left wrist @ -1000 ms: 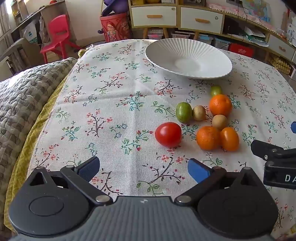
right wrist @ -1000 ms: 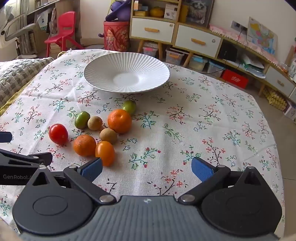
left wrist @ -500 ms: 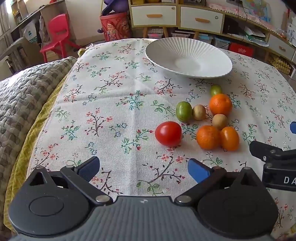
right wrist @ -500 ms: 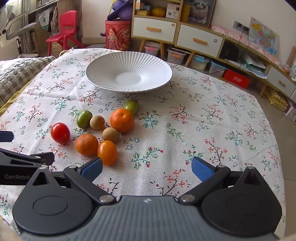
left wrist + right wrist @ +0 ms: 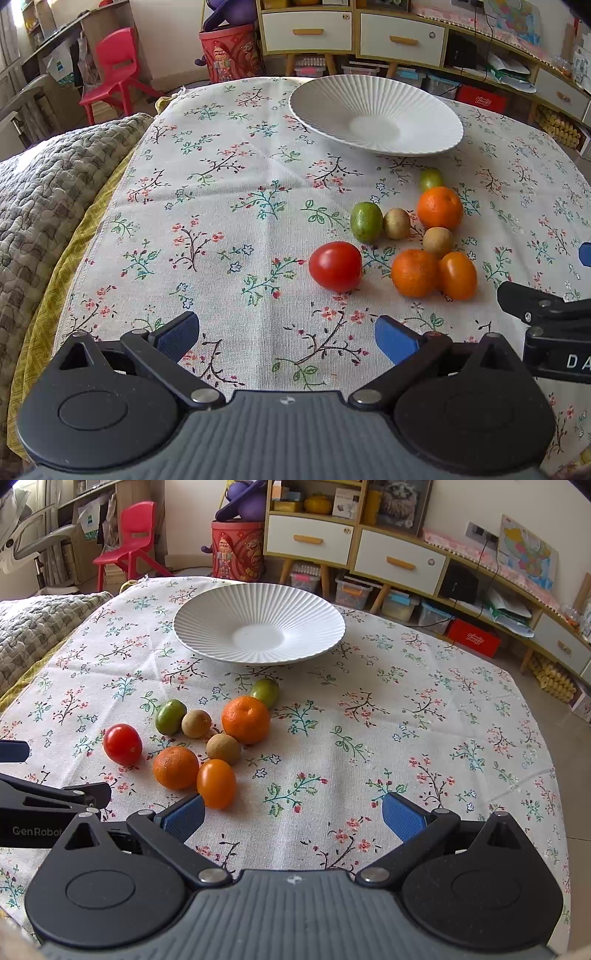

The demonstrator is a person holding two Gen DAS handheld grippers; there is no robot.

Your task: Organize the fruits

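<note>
A cluster of small fruits lies on the floral tablecloth: a red tomato (image 5: 335, 266) (image 5: 122, 744), two oranges (image 5: 439, 207) (image 5: 414, 272), an orange tomato (image 5: 457, 275) (image 5: 216, 782), two green fruits (image 5: 366, 221) (image 5: 430, 178) and two brown ones (image 5: 396, 223) (image 5: 438, 241). An empty white ribbed plate (image 5: 332, 107) (image 5: 207, 627) stands behind them. My left gripper (image 5: 287, 336) is open and empty, just short of the red tomato. My right gripper (image 5: 293, 818) is open and empty, its left fingertip (image 5: 184, 818) close to the orange tomato.
A grey quilt (image 5: 40, 192) and a yellow cloth edge lie on the left. The table's edge drops off to the right (image 5: 554, 760). A red chair (image 5: 118, 70), a red bin (image 5: 231, 55) and low cabinets stand behind the table.
My right gripper has moved forward and slightly left towards the fruits, so they appear closer. My left gripper has barely moved.
</note>
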